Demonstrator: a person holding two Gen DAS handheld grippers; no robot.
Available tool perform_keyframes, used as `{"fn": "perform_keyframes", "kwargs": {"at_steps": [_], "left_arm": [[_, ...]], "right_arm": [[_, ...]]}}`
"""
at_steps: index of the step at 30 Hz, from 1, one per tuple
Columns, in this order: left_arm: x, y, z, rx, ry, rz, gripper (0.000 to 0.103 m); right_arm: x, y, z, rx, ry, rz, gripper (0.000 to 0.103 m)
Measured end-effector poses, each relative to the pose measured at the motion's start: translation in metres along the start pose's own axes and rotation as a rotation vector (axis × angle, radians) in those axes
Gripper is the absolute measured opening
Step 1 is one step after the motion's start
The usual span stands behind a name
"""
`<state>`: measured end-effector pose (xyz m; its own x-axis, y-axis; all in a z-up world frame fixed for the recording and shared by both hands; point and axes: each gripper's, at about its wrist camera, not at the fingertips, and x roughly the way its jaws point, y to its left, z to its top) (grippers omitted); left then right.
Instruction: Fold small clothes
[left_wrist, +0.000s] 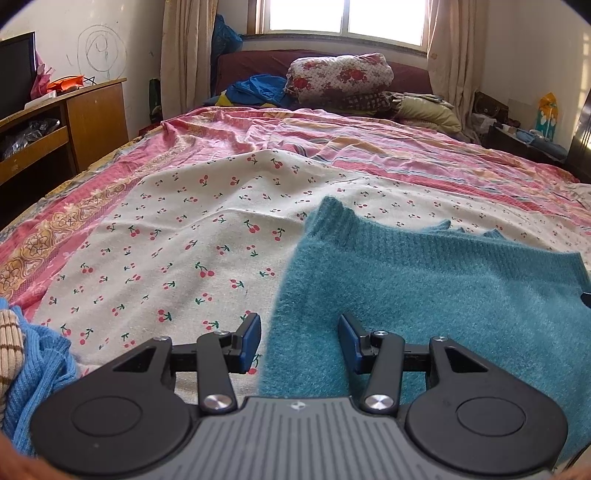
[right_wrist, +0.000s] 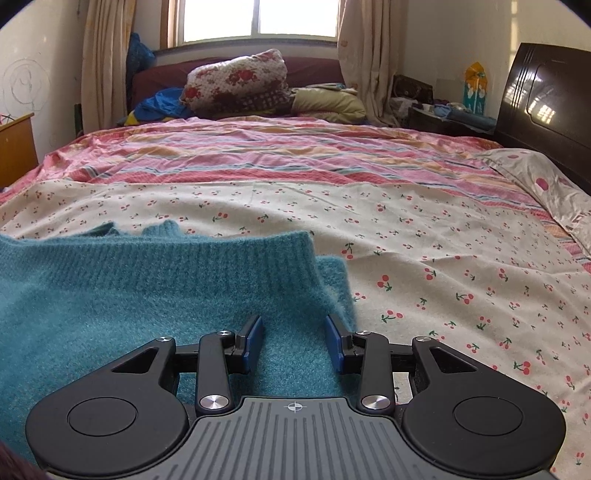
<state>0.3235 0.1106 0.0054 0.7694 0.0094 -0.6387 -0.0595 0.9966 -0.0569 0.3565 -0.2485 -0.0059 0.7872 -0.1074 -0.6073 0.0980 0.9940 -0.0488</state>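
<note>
A fuzzy teal sweater (left_wrist: 424, 295) lies on a cream cherry-print sheet (left_wrist: 177, 236) spread over the near part of a bed. In the left wrist view it fills the lower right of the frame, its ribbed edge running across the middle right and one corner peaking just right of centre. In the right wrist view the same sweater (right_wrist: 110, 295) fills the lower left, with a ribbed band lying over a second layer of the knit near the centre.

The left gripper (left_wrist: 299, 341) sits at the bottom centre of its frame. Its 2 blue pads stand apart with a clear gap – the left pad over the cherry-print sheet, the right pad over the sweater, the sweater's left edge running up between them. Nothing is pinched.

The right gripper (right_wrist: 294, 341) is also parted, both blue pads over the teal knit near the sweater's right edge, with fabric showing in the gap and neither pad pressing on it.

Beyond the sheet a pink striped bedcover (right_wrist: 277, 151) stretches to the upper middle, where a floral pillow (right_wrist: 236, 79) lies under a bright window (right_wrist: 258, 18). A blue ribbed garment (left_wrist: 40, 369) is bunched at the lower left of the left wrist view – a wooden cabinet (left_wrist: 74, 122) stands at the upper left.
</note>
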Motion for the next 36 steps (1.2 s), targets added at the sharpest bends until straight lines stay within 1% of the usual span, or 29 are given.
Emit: {"fn": "perform_keyframes", "kwargs": {"at_steps": [15, 22, 28, 36], "left_arm": [[0.0, 0.001, 0.002, -0.029, 0.012, 0.004, 0.055], [-0.014, -0.003, 0.006, 0.017, -0.002, 0.044, 0.055], [-0.024, 0.004, 0.005, 0.013, -0.002, 0.074, 0.055], [-0.017, 0.008, -0.004, 0.016, 0.032, 0.098, 0.055]], "right_arm": [[-0.001, -0.001, -0.002, -0.001, -0.01, 0.004, 0.035], [-0.001, -0.001, -0.003, -0.005, -0.006, 0.001, 0.035], [-0.001, -0.001, -0.004, -0.008, -0.009, -0.002, 0.035], [-0.001, 0.001, -0.004, -0.02, -0.012, -0.008, 0.036]]}}
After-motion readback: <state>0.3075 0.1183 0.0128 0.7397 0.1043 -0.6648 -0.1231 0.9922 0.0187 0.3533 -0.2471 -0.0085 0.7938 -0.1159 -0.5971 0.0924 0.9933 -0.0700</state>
